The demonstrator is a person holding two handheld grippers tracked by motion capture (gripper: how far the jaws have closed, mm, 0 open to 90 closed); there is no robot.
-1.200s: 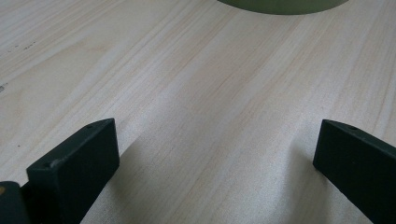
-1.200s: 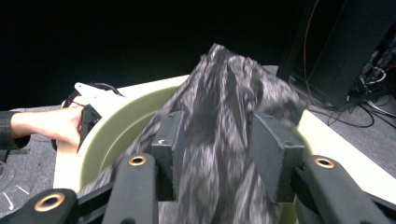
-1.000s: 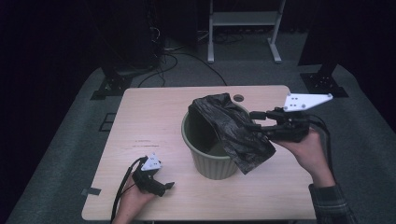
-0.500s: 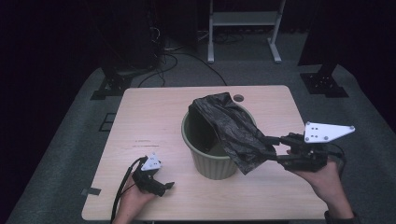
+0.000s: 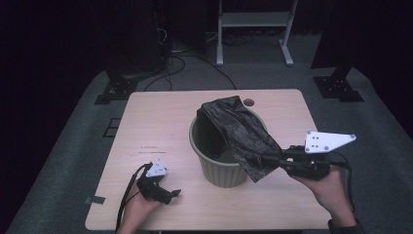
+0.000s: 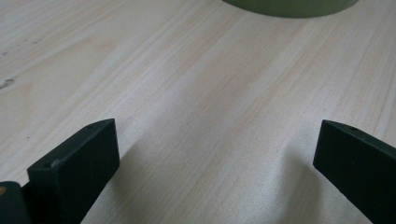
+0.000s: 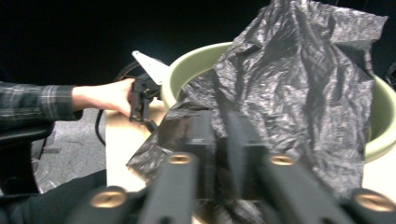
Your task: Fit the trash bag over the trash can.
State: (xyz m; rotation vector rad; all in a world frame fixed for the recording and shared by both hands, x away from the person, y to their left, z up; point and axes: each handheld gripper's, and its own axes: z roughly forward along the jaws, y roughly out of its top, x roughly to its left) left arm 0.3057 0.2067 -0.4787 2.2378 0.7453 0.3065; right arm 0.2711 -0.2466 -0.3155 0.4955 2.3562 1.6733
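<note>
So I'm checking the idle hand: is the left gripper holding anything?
No: the left gripper has its jaws wide apart over bare table, nothing between them.

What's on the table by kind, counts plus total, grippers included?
Green bin: 1
Black plastic bag, draped over the bin's rim: 1
Grippers: 2, the left gripper open and resting on the table, the right gripper shut on the bag's lower edge, its jaws having just closed
Total: 4
</note>
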